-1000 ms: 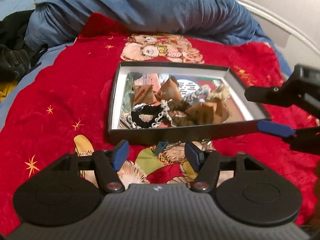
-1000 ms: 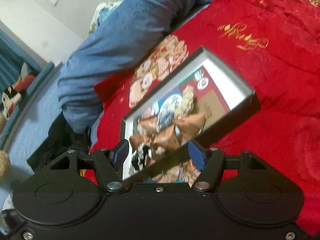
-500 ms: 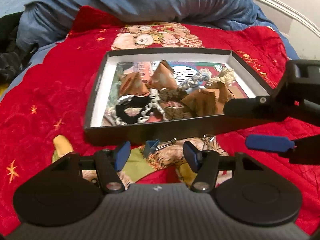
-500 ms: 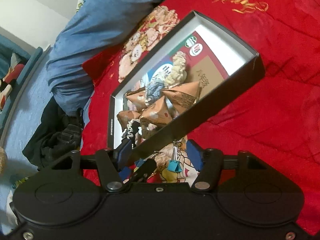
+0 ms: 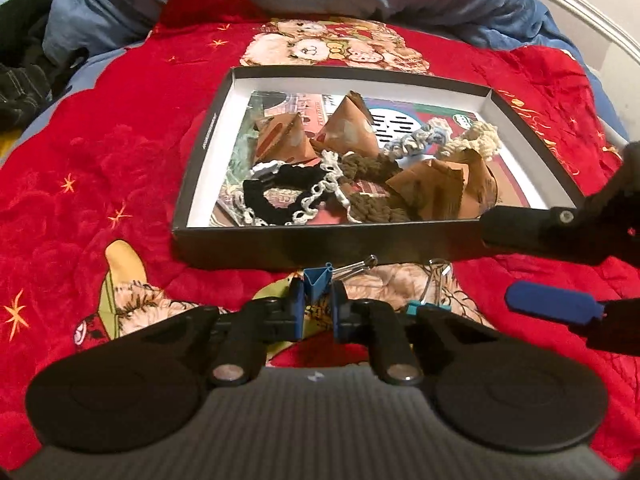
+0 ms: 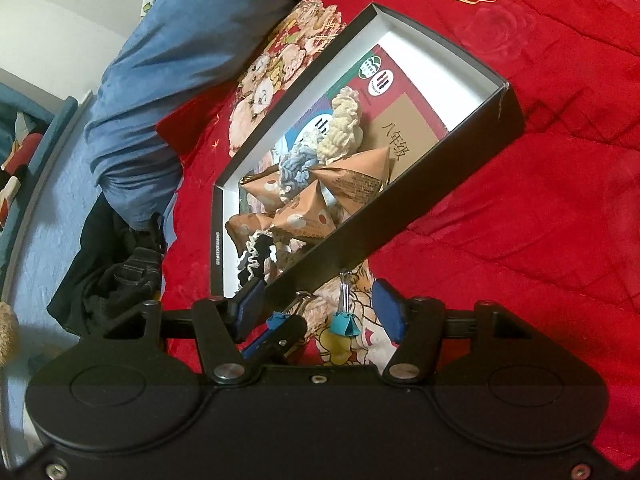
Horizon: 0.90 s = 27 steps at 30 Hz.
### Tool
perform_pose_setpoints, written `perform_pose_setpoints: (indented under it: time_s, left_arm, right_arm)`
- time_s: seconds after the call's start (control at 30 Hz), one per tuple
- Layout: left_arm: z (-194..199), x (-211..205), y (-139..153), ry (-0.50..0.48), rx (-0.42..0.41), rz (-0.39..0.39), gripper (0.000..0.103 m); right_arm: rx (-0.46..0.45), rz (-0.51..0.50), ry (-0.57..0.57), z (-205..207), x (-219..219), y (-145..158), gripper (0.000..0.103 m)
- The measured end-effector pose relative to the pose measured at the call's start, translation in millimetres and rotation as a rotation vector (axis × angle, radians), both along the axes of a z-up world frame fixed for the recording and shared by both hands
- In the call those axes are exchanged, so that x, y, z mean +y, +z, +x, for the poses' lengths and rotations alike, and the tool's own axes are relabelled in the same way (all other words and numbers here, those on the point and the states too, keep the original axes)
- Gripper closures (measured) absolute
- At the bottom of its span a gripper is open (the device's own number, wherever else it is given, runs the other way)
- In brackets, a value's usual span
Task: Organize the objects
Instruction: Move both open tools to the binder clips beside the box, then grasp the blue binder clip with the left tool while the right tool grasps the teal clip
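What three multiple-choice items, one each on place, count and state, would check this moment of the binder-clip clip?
1. Where do the binder clips lie?
A. inside the box
B. on the red blanket in front of the box
C. on the blue duvet

2. How many binder clips show?
A. one
B. two
C. four

3. What are the left tongs doing?
A. closed on a clip
B. open above the box
C. gripping the box wall

Answers:
1 B: both lie on the red blanket before the box.
2 B: the blue clip and the teal clip.
3 A: the left tongs pinch the blue clip; the right tongs stand open.
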<state>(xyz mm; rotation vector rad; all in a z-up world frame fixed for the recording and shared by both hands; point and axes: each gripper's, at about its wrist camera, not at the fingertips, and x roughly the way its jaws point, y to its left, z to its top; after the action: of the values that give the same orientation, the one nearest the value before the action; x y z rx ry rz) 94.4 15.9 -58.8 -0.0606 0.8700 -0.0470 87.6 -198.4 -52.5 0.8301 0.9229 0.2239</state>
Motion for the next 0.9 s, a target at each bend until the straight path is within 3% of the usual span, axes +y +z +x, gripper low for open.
perform_pose_setpoints:
  time_s: [0.13, 0.27, 0.47, 0.7, 0.9]
  left_arm:
    - [-10.5, 3.3, 8.9, 0.011, -0.015, -0.001, 0.087]
    - [-20.6, 8.2, 19.8, 0.063, -0.052, 0.062, 0.087]
    - [-23.2, 25.3, 20.1, 0.149, -0.036, 0.007, 0.087]
    - [-17.5, 28.2, 19.6, 0.149, -0.031, -0.019, 0.087]
    - [-12.2, 31.7, 20.6, 0.157, -0.021, -0.041, 0.087]
  right_arm:
    - [-0.011, -0.032, 0.010, 0.7, 6.0, 0.7, 0.046]
    - [-0.029, -0.081, 0.045, -2.8, 21.0, 2.6, 0.049]
    - [-0.017, -0.128, 0.084, -6.0, 38.1, -2.5, 0.052]
    - [0.035, -0.106, 0.102, 4.7, 47.9, -23.4, 0.057]
    - [0.017, -0.168, 0.123, 8.7, 60.3, -28.9, 0.059]
